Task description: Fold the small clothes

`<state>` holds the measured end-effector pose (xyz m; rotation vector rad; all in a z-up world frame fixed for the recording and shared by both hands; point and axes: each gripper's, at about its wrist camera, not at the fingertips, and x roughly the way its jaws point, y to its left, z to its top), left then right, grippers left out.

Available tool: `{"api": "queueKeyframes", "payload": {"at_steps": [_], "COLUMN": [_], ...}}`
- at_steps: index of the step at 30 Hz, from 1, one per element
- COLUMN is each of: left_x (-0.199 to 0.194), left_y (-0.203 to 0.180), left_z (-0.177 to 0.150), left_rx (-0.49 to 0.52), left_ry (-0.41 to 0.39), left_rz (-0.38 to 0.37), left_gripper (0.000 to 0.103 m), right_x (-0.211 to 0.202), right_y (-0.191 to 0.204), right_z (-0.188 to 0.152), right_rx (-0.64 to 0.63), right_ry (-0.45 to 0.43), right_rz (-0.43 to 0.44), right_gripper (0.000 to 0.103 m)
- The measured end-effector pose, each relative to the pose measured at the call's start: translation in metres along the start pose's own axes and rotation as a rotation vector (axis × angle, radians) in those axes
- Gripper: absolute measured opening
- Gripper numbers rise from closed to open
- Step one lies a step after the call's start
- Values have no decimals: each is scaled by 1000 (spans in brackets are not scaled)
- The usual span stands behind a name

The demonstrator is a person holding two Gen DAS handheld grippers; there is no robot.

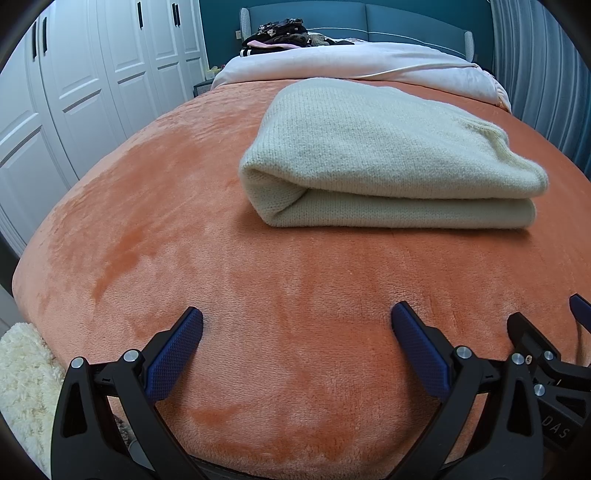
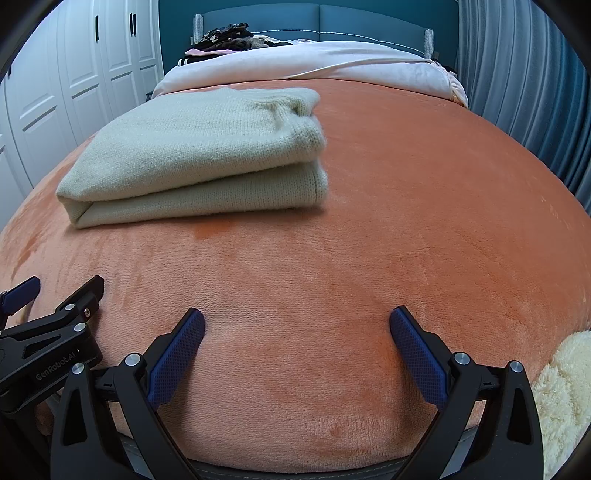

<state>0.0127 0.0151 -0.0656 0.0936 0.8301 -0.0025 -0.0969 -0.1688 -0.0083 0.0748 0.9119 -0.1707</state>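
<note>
A cream knit sweater point(image 1: 388, 155) lies folded in a thick rectangle on the orange fleece blanket point(image 1: 184, 229). It also shows in the right wrist view point(image 2: 199, 151), to the left. My left gripper point(image 1: 297, 325) is open and empty, low over the blanket near the bed's front edge, well short of the sweater. My right gripper point(image 2: 297, 325) is open and empty beside it, to the right. Each gripper sees the other at its frame edge: the right one point(image 1: 546, 354), the left one point(image 2: 55, 325).
A pale pink duvet point(image 1: 351, 61) lies across the far end of the bed, with a pile of dark clothes point(image 1: 280, 35) at the blue headboard. White wardrobe doors point(image 1: 74, 92) stand on the left, blue curtains point(image 2: 535, 92) on the right. A fluffy cream rug point(image 2: 565, 387) lies below the bed edge.
</note>
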Motion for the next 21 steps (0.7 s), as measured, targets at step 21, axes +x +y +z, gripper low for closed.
{"api": "queueKeyframes", "payload": {"at_steps": [21], "left_x": [-1], "left_y": [-1], "left_z": [0], "left_rx": [0], "left_ry": [1], "left_rz": [1], "left_gripper": [98], "right_x": [0], "right_y": [0], "right_z": [0], "right_rx": [0], "right_ry": [0], "right_rz": [0], "right_gripper": [98]}}
